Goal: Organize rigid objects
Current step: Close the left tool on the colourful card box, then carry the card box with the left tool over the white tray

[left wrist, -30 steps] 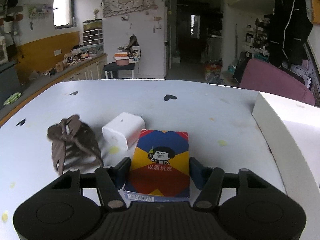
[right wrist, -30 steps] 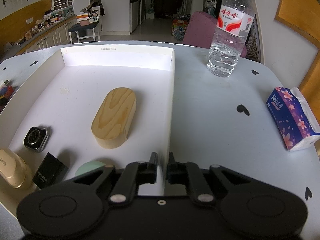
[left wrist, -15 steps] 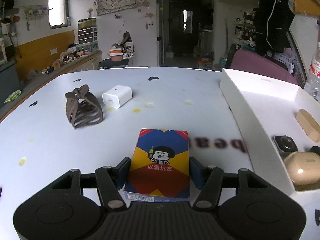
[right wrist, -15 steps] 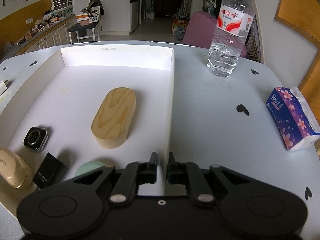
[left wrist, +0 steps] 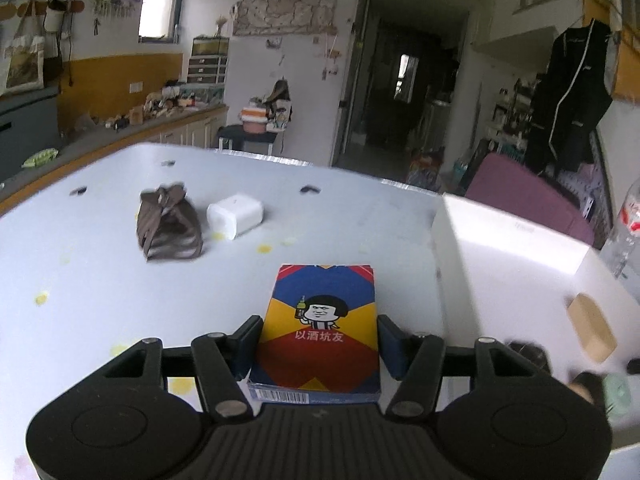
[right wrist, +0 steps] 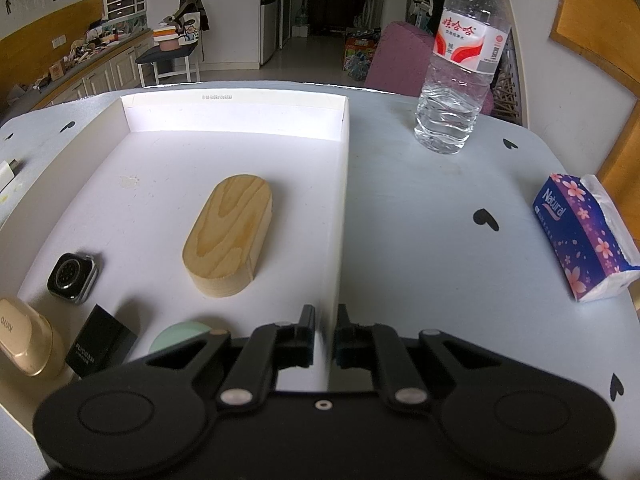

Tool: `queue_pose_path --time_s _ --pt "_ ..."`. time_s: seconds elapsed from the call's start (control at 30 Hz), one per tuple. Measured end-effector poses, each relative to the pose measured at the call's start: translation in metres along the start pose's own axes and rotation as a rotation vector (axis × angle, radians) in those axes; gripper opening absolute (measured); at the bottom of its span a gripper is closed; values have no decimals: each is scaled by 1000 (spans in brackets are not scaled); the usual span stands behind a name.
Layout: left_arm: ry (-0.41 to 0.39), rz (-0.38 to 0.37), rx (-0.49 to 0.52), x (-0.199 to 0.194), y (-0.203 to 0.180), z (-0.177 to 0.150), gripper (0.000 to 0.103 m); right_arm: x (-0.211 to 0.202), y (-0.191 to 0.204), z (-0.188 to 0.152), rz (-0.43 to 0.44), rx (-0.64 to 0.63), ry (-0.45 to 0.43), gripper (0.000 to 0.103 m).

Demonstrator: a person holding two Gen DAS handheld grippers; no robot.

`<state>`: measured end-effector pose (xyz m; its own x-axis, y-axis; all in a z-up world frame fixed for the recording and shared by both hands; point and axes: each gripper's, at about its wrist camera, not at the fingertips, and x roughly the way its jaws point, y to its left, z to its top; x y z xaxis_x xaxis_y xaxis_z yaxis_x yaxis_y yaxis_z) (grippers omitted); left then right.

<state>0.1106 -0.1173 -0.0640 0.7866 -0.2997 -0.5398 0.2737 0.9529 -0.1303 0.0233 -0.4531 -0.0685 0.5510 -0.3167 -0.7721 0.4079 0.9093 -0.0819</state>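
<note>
My left gripper (left wrist: 320, 336) is shut on a colourful card box (left wrist: 324, 320) and holds it above the white table, just left of the white tray (left wrist: 452, 248). A brown hair claw (left wrist: 168, 228) and a white charger (left wrist: 235, 216) lie farther off at the left. My right gripper (right wrist: 323, 320) is shut on the tray's right wall (right wrist: 340, 220) near its front corner. Inside the tray lie a wooden block (right wrist: 230, 236), a watch (right wrist: 72, 278), a beige case (right wrist: 24, 336), a small black box (right wrist: 100, 346) and a green round item (right wrist: 180, 334).
A water bottle (right wrist: 460, 72) stands on the table behind the tray's right side. A tissue pack (right wrist: 580, 236) lies near the table's right edge. A purple chair (left wrist: 528, 192) stands beyond the far edge. Bare tray floor stretches behind the wooden block.
My left gripper carried the card box away from the hair claw and charger, toward the tray, which has come into view at the right. The right gripper has not moved.
</note>
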Motion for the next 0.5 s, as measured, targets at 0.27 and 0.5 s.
queue_pose_path --time_s 0.27,0.5 --pt "-68 -83 38 -12 -49 22 61 0 0 0 0 0 0 10" --pt "-66 -164 85 -4 -107 31 61 0 0 0 0 -1 0 10"
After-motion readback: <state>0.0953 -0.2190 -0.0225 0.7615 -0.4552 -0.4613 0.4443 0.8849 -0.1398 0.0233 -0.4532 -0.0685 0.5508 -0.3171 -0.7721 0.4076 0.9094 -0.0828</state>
